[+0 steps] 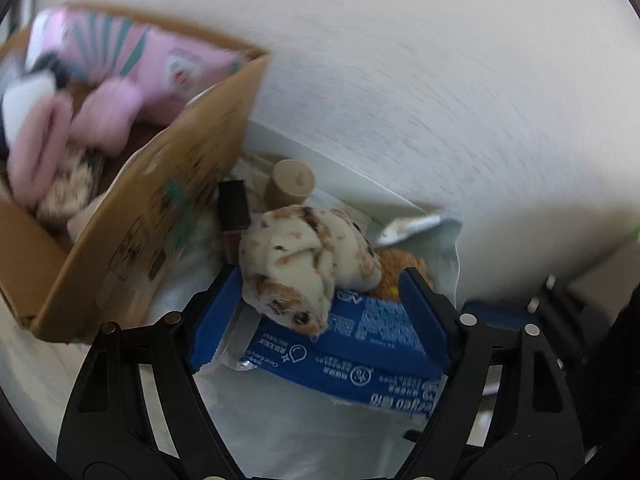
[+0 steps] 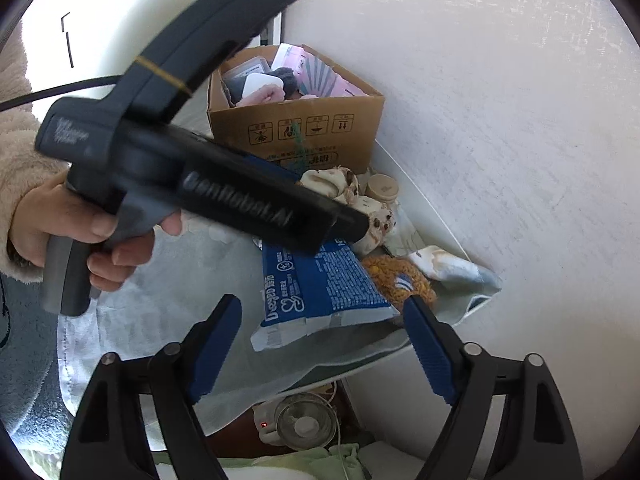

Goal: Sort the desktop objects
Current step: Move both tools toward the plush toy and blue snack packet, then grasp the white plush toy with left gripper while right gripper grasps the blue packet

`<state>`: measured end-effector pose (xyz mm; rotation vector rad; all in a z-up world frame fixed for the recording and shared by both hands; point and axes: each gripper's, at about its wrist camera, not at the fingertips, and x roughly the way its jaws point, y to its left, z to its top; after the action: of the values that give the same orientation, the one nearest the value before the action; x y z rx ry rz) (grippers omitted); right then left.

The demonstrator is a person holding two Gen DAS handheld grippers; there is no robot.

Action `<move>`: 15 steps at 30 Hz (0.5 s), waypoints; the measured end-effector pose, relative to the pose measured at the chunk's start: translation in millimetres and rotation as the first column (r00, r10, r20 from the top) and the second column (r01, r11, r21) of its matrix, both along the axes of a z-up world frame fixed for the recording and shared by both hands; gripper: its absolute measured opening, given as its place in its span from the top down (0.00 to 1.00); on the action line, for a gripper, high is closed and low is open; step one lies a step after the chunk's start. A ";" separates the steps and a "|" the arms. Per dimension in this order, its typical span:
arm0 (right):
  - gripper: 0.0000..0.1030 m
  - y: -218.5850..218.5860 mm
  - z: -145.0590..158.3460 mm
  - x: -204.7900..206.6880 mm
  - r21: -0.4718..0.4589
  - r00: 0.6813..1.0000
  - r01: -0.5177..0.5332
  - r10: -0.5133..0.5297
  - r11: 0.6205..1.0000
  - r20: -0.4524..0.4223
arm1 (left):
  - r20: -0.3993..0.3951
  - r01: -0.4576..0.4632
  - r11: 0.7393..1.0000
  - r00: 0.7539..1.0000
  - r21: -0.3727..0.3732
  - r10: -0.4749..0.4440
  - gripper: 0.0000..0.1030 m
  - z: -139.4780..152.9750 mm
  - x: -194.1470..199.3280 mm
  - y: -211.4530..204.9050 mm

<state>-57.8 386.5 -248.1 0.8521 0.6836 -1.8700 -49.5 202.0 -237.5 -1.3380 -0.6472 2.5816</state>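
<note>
Left tool, low centre of left wrist view: jaws wide apart, blue pack and speckled soft toy lying between them, pads not pressing, nothing gripped. Right tool, bottom of right wrist view: jaws also apart, empty, just below the pack's near end. Cardboard box upper left w/ pink items inside. Beige bottle & dark tube beside box, above the toy. Orange fuzzy thing right of pack. Hand holds left tool's handle, mid-left.

Fluffy cream sleeve, black-and-blue jaws
</note>
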 end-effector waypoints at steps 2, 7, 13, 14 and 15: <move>0.34 -1.4 -2.1 -1.3 -0.005 1.000 -0.009 0.009 1.000 0.001 | 0.006 -0.055 0.997 0.999 0.057 0.054 0.31 -3.7 0.7 -9.6; 0.34 -5.4 -3.9 -4.7 -0.021 0.999 -0.029 0.029 0.999 -0.019 | 0.106 -0.154 0.977 0.985 0.148 0.139 0.41 -24.6 -6.2 -25.1; 0.34 -18.6 -12.5 -7.1 0.026 0.997 -0.065 0.067 0.998 -0.048 | 0.141 -0.204 0.960 0.974 0.194 0.179 0.54 -30.3 -8.3 -33.2; 0.38 -20.0 -12.9 -7.3 0.023 0.997 -0.067 0.068 0.997 -0.041 | 0.134 -0.203 0.961 0.975 0.190 0.180 0.59 -28.9 -8.0 -33.2; 0.43 -21.3 -13.4 -7.2 0.023 0.997 -0.072 0.072 0.997 -0.030 | 0.127 -0.200 0.963 0.976 0.179 0.179 0.63 -27.1 -7.8 -32.5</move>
<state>-65.0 365.2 -261.5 0.8036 0.7462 -1.8175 -57.3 169.5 -264.6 -1.4244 -1.0624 2.5207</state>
